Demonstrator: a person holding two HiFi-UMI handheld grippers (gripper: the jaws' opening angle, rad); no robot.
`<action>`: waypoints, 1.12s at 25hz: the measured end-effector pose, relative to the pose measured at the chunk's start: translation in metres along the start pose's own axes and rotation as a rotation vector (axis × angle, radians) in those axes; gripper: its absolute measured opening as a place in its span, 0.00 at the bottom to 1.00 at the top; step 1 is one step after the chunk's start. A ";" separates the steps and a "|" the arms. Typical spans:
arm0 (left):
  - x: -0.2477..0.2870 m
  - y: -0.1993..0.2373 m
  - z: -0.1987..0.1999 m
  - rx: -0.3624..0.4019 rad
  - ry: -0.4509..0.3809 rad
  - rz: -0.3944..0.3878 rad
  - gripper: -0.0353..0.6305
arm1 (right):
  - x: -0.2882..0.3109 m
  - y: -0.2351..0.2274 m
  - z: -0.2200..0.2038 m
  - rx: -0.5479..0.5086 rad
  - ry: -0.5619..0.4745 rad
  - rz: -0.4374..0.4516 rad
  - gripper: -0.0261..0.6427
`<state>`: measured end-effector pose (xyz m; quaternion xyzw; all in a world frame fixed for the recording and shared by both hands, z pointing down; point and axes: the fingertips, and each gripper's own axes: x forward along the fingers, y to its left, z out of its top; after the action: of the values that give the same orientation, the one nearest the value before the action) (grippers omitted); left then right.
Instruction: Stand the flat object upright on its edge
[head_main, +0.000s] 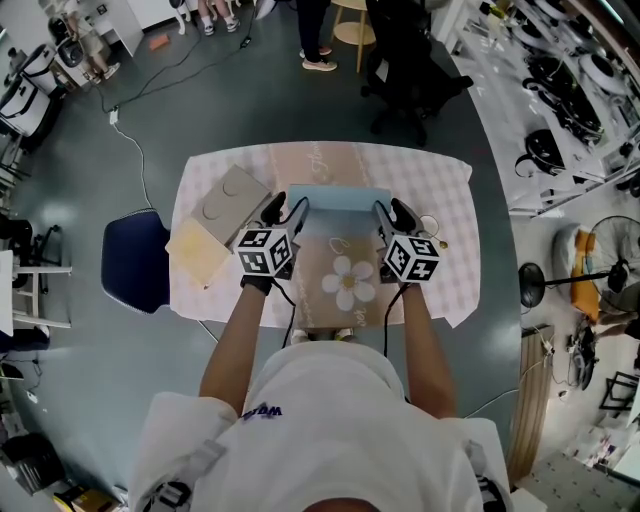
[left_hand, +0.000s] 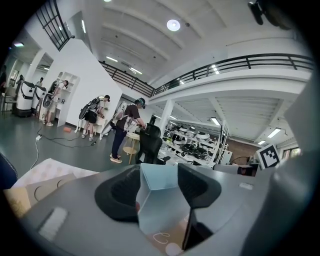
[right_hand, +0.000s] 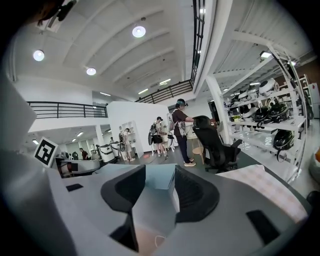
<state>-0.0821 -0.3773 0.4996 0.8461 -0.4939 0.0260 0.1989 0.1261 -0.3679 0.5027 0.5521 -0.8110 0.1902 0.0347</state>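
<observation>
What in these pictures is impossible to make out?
- Head view: whether the flat object is lifted off the table; the steep downward angle hides it.
- Head view: small items beside the right gripper; too small to name.
- Left gripper view: most of the flat object, cut off by the left gripper body.

I could read no word for certain. Blue lettering on my shirt (head_main: 300, 400) was too small, as was pale cursive script above the white flower (head_main: 350, 283) on the flat object (head_main: 322, 268). My left gripper (head_main: 288, 210) and right gripper (head_main: 388, 212) bore only square black-and-white markers.
</observation>
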 end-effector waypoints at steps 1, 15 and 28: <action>0.000 0.000 0.001 0.003 0.000 -0.001 0.41 | 0.000 0.000 0.001 -0.004 0.000 -0.001 0.32; -0.090 -0.040 0.061 0.222 -0.118 -0.034 0.41 | -0.081 0.034 0.056 -0.190 -0.136 0.022 0.30; -0.142 -0.055 0.057 0.366 -0.199 0.053 0.16 | -0.149 0.044 0.065 -0.272 -0.214 -0.018 0.21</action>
<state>-0.1166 -0.2568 0.3963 0.8531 -0.5204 0.0367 -0.0085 0.1536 -0.2448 0.3912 0.5667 -0.8233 0.0184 0.0243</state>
